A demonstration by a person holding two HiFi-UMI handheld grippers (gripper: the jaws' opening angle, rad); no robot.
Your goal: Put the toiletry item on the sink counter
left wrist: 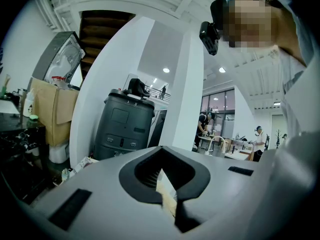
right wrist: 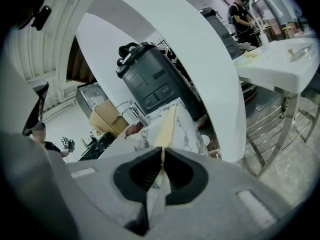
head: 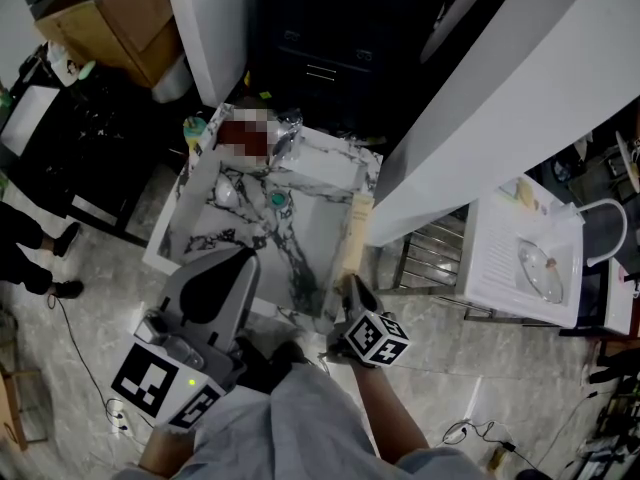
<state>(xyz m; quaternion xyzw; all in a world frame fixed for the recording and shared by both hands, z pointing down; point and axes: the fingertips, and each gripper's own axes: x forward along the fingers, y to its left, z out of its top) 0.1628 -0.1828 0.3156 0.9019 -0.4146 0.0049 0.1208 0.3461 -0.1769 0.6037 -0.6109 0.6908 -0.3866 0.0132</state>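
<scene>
The marble sink counter [head: 330,168] lies straight ahead below me, its basin [head: 300,238] in the middle and a faucet [head: 285,133] at the far rim. My right gripper [head: 348,286] is shut on a long flat cream toiletry item [head: 356,230], which points away over the counter's right edge. In the right gripper view the jaws [right wrist: 163,154] pinch this item [right wrist: 167,129] edge-on, with the counter [right wrist: 187,121] beyond. My left gripper [head: 243,258] hovers at the counter's near left side, jaws together [left wrist: 161,151]. A pale sliver shows low between its fingers; what it is I cannot tell.
A white curved column [head: 480,118] rises right of the counter, with a black machine [head: 320,48] behind it. A white sink unit on a metal frame [head: 520,258] stands at the right. A cardboard box [head: 120,18] and someone's shoes [head: 45,258] are at the left. A small green object [head: 277,200] lies in the basin.
</scene>
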